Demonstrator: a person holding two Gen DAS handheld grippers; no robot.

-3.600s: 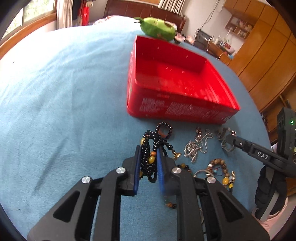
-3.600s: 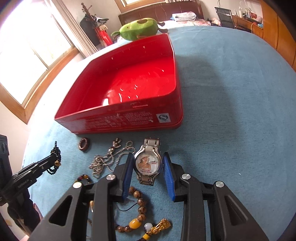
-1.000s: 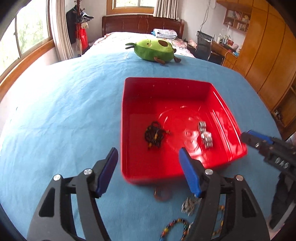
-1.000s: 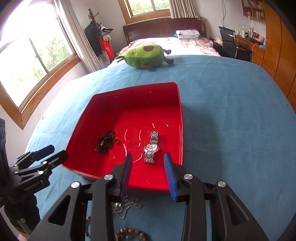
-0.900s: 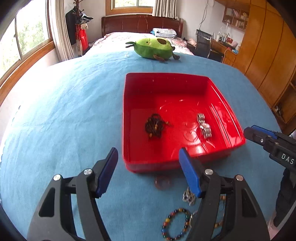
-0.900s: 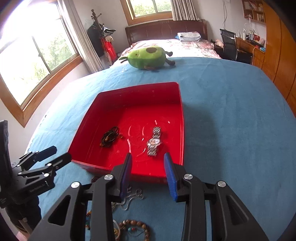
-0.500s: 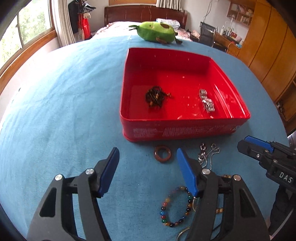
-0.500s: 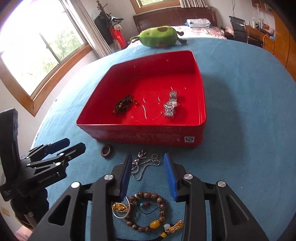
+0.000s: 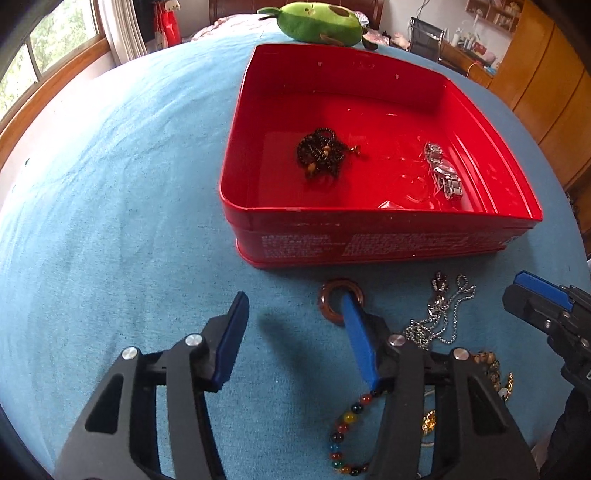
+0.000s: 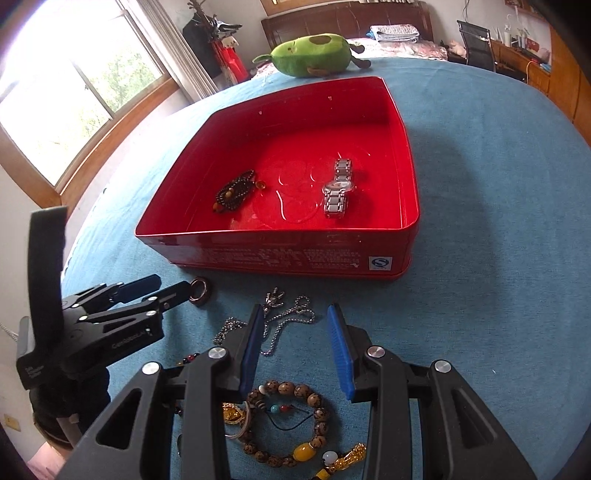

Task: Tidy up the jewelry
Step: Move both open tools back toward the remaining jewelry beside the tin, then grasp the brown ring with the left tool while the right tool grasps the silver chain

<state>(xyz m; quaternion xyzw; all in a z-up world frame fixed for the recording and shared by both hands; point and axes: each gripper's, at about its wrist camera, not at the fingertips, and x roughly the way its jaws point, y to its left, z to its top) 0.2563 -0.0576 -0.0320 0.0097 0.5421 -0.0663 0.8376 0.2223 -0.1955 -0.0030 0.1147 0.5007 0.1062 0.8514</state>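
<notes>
A red tin box (image 9: 369,243) (image 10: 295,254) stands on the blue cloth and holds a black bead necklace (image 9: 323,153) (image 10: 234,194) and a silver watch (image 9: 443,173) (image 10: 338,192). My left gripper (image 9: 293,306) (image 10: 173,286) is open and empty, low over the cloth, its right finger over a brown ring (image 9: 330,306) (image 10: 200,291). My right gripper (image 10: 295,317) (image 9: 532,295) is open and empty above a silver chain (image 10: 288,317) (image 9: 439,321). A wooden bead bracelet (image 10: 291,424) and a coloured bead bracelet (image 9: 343,432) lie near me.
A green avocado plush (image 9: 317,22) (image 10: 314,55) lies behind the box. A gold charm (image 10: 232,413) lies by the wooden bracelet. A window (image 10: 74,92) is at the left and wooden cabinets (image 9: 546,74) at the right.
Both grippers let the necklace and the watch go in the box, then drew back and came down. The left one now sits at the brown ring, the right one over the silver chain.
</notes>
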